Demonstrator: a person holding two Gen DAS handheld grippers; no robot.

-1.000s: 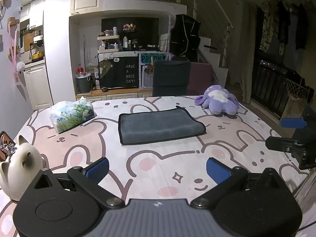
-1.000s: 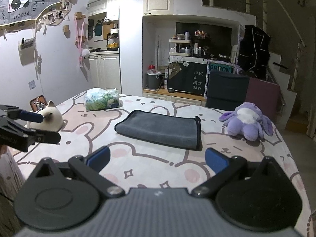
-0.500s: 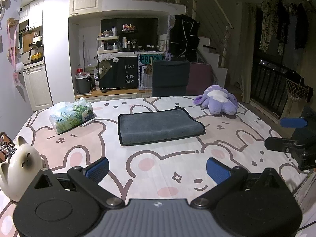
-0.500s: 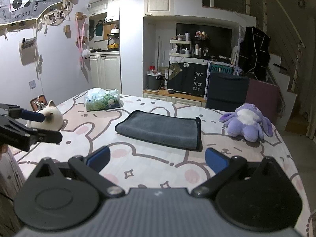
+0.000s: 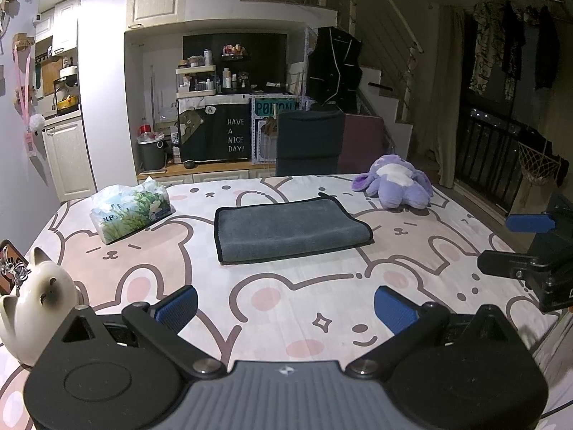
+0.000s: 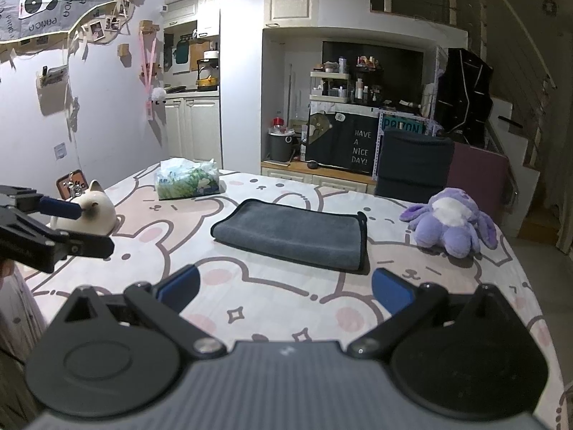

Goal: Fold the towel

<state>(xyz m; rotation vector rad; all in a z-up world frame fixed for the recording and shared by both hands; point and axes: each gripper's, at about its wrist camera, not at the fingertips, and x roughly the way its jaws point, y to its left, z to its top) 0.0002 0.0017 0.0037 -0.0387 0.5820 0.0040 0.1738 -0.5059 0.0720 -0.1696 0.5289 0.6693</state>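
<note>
A grey towel [image 5: 290, 231] with dark trim lies folded into a flat rectangle in the middle of the bear-print table; it also shows in the right wrist view [image 6: 292, 234]. My left gripper [image 5: 284, 310] is open and empty, held above the table's near edge, well short of the towel. My right gripper [image 6: 284, 290] is open and empty, also short of the towel. Each gripper shows at the other view's edge: the right one [image 5: 515, 243] and the left one [image 6: 71, 229].
A tissue pack [image 5: 130, 213] lies left of the towel. A purple plush toy [image 5: 394, 186] sits at the far right. A white cat figurine [image 5: 34, 302] stands at the near left edge. A dark chair [image 5: 309, 143] stands behind the table [image 5: 279, 297].
Both grippers have drifted very slightly; the towel and the other objects have not moved.
</note>
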